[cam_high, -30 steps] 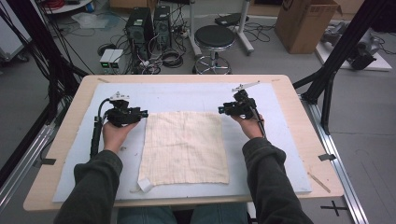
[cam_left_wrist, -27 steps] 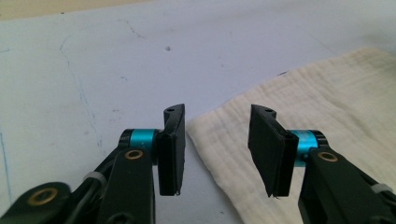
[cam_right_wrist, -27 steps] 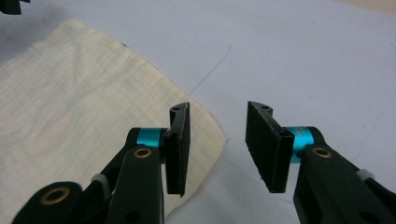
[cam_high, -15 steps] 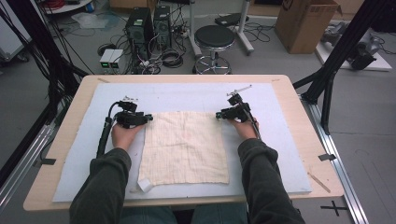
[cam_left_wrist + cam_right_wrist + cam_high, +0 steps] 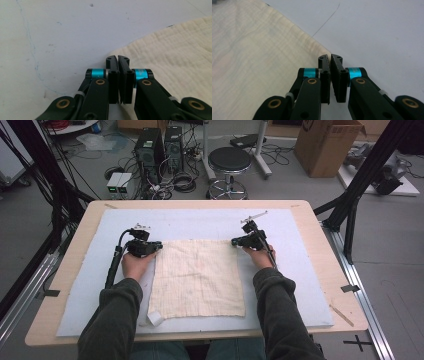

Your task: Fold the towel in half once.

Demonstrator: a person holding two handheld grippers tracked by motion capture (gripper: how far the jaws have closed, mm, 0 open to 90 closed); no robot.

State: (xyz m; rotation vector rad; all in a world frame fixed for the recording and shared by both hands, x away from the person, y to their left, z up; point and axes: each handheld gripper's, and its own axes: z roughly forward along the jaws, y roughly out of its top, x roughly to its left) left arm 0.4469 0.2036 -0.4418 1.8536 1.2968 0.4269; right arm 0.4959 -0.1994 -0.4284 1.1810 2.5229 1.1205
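- Pale grey matting covers the wooden tabletop, with a workshop floor of cables, computer towers and a round stool beyond its far edge.
- Left gripper: its jaws have just been closing and now stand clenched together at the far left corner of the cream cloth. In the left gripper view the gripper has its tips meeting right at the cloth's edge; whether fabric is pinched between them cannot be told.
- Right gripper: its jaws have likewise just been closing and are pressed together at the cloth's far right corner. In the right gripper view the gripper sits on the border where the cloth meets the mat; a hold on the fabric cannot be confirmed.
- Cloth: spread flat in the middle of the mat, between the two forearms, its near edge close to the person.
- Near left corner: a small white tag lies at the cloth's edge.
- Beyond the stool, a cardboard box stands on the floor.
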